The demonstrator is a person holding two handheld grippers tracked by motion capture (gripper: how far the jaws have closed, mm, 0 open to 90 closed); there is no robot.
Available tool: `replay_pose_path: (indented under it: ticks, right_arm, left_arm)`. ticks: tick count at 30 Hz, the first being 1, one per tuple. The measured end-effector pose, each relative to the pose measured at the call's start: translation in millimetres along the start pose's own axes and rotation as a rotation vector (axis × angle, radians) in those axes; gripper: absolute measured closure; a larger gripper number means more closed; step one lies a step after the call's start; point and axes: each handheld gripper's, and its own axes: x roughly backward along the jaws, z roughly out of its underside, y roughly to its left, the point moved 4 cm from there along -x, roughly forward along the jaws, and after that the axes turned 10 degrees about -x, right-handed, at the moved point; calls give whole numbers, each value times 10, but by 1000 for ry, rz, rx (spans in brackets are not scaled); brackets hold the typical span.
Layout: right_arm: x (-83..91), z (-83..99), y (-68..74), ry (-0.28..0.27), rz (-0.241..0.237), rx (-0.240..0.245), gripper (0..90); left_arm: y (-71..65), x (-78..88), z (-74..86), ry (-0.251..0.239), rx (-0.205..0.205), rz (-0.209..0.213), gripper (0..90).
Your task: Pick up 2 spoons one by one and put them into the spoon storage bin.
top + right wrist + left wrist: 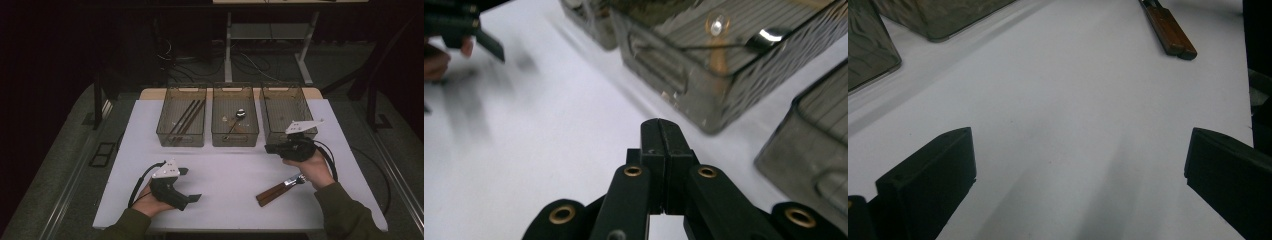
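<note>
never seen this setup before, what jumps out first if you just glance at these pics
Three clear bins in a row at the far edge of the white table: chopsticks in the left one, a spoon in the middle one. A wooden-handled utensil lies on the table beside the person's right hand. The right gripper is shut on nothing, the left gripper wide open.

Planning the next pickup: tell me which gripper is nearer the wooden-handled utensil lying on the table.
Right. The right gripper hovers just beyond the utensil, its hand beside the metal end. The left gripper rests apart, across the table.
</note>
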Motion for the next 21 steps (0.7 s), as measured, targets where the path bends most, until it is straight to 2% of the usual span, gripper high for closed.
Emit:
replay_pose_path:
  ticks: [1, 16, 21]
  right_arm:
    - [17, 39, 14, 9, -2, 1, 900]
    - [134, 588, 254, 120, -42, 67, 900]
    - [158, 729, 336, 137, -63, 85, 900]
  left_arm:
    - [5, 8, 3, 7, -10, 2, 0]
    - [-1, 4, -1, 6, -10, 2, 0]
    - [2, 12, 0, 5, -9, 2, 0]
